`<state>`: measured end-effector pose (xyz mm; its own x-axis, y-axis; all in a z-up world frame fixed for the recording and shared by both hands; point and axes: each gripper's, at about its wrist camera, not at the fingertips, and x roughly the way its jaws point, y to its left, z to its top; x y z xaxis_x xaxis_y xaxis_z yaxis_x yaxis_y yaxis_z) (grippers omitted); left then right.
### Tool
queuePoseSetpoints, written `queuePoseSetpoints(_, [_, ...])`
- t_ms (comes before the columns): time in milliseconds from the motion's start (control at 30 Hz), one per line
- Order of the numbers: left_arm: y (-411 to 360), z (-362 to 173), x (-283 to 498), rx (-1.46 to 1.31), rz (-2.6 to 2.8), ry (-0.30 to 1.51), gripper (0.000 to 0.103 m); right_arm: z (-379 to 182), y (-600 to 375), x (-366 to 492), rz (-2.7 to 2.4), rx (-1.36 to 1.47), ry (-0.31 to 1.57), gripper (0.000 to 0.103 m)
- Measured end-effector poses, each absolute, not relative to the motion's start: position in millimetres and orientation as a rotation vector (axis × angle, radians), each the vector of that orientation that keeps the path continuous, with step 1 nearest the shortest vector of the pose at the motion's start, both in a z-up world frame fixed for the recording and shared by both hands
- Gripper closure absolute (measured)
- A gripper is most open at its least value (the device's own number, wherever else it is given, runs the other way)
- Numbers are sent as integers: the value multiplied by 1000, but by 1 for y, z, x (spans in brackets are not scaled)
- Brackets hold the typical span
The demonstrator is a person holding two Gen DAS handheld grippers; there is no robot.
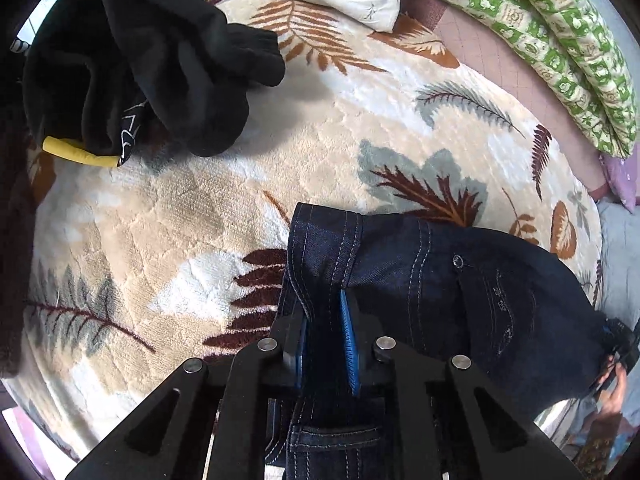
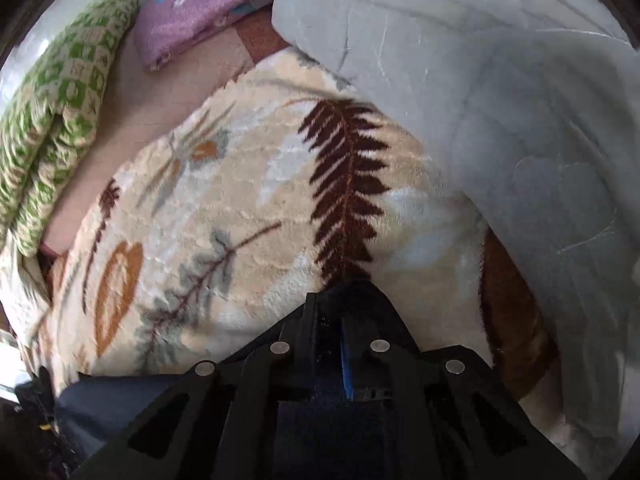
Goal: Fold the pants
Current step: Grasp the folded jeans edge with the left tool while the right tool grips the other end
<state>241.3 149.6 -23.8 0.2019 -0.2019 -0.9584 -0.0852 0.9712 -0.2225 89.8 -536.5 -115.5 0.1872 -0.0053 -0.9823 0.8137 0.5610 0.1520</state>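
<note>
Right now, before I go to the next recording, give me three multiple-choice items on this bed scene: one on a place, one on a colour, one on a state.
1. Where does the black garment lie in the left wrist view?
A. upper left on the leaf-print blanket
B. on the green-patterned pillow
C. between the left claw's pads

2. What colour are the pants?
A. light grey
B. dark blue with pale stitching
C. brown

3. What is the left claw doing?
A. open above the blanket
B. shut on nothing
C. shut on the pants

Answers:
1 A, it lies bunched on the blanket, apart from the pants.
2 B, dark denim with light seams shows.
3 C, denim is pinched between its blue pads.
</note>
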Motion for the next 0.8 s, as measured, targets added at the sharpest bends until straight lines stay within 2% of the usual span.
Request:
queuePoseSetpoints(133, [158,-10,232,-274,-77,1316,88,-91,-538,94,-643,789,1215,95])
queuePoseSetpoints(200, [161,-20,235,-305,-64,1340,88,-99,-540,98,-661,750,1256,94])
queuePoseSetpoints(267, [161,-33,239,-319,-51,1389,88,-116,-537,103,-656,722,1333,92])
queuePoseSetpoints(367, [155,-35,242,-285,-56,1400,88,-90,-535,97,-607,718,1261,86])
queuePoseSetpoints(467, [153,-29,245,-273,-67,1389,88,-47,-543,74,-628,707,1193,71])
queuePoseSetpoints(500, [154,-28,245,-276,-69,1390,87,-37,-547,65,-646,702,1193,59])
queuePoseSetpoints(600, [156,-29,245,-296,-70,1401,87,-23,-555,36,-678,723,1192,45])
queuePoseSetpoints(733, [157,-29,242,-316,-60,1406,87,-48,-553,17,-711,781,1283,47])
queuePoseSetpoints(800, [156,-27,241,-305,-52,1403,87,-55,-549,19,-688,786,1271,47])
